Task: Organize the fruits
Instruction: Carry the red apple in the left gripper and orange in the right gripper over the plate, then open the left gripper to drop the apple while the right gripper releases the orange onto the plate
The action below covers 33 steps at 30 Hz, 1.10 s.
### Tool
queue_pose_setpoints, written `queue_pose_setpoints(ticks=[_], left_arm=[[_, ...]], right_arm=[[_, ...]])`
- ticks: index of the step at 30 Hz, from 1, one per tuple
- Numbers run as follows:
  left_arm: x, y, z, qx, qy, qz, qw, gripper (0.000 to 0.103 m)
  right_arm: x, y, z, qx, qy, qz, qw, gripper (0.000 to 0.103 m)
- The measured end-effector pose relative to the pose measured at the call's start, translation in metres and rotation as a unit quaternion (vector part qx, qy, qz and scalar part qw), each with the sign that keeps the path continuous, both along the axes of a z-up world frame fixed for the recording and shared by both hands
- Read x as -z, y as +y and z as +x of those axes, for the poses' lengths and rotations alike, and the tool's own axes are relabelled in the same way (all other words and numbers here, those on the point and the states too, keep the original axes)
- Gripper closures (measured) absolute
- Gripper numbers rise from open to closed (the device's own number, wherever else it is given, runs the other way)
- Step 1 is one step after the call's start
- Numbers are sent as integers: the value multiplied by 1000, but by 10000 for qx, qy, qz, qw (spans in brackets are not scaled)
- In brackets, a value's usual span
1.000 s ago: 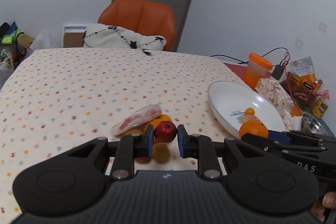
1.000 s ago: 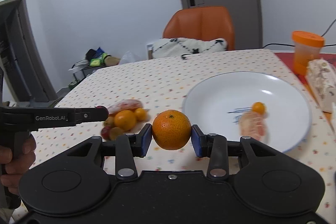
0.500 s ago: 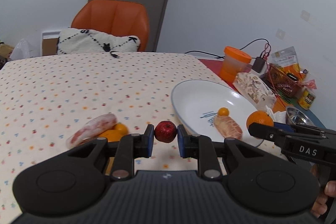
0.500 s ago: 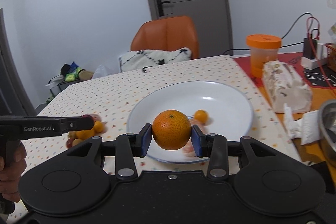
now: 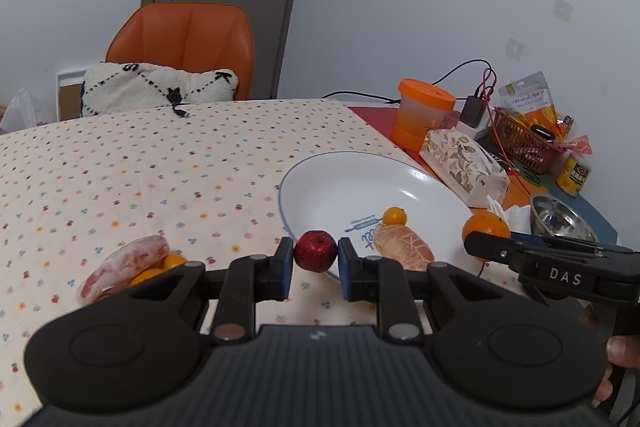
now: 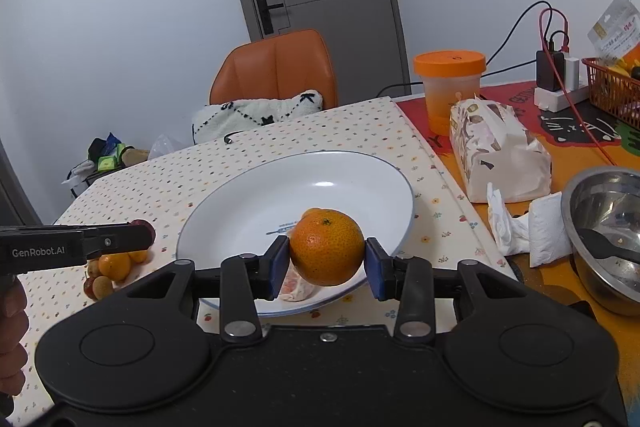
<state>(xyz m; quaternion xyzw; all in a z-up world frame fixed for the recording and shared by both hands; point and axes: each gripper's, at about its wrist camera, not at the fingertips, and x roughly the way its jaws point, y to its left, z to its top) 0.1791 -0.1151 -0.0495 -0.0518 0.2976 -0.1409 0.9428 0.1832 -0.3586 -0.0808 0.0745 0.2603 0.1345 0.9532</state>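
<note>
From the left wrist camera, the left gripper clamps a small red apple between its blue pads, held at the near rim of a white plate on a dotted tablecloth. On the plate lie a peeled pomelo piece and a small kumquat. To the left, a second peeled piece rests on more small oranges. The right gripper enters from the right carrying an orange.

From the right wrist camera, the right gripper grips that orange above the plate's near side. An orange-lidded cup, a tissue pack and a steel bowl stand to the right.
</note>
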Motion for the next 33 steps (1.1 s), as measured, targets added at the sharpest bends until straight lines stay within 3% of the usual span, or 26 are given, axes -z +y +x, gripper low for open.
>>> queue_pose_setpoints(ticks=[6, 8, 10, 16, 33], left_arm=[[1, -12, 8, 81, 7, 66, 9999, 81], [2, -15, 10, 99, 18, 95, 9999, 81], [3, -18, 12, 109, 40, 111, 9999, 81], [4, -24, 18, 117, 86, 124, 9998, 81], [0, -8, 5, -172, 42, 290, 9994, 43]], right_arm=[[6, 0, 7, -75, 35, -3, 10000, 63], [6, 1, 8, -57, -24, -50, 10000, 56], [4, 2, 7, 27, -113, -126, 9999, 40], [3, -4, 6, 12, -122, -51, 9999, 37], [7, 4, -1, -142, -22, 131, 9998, 34]])
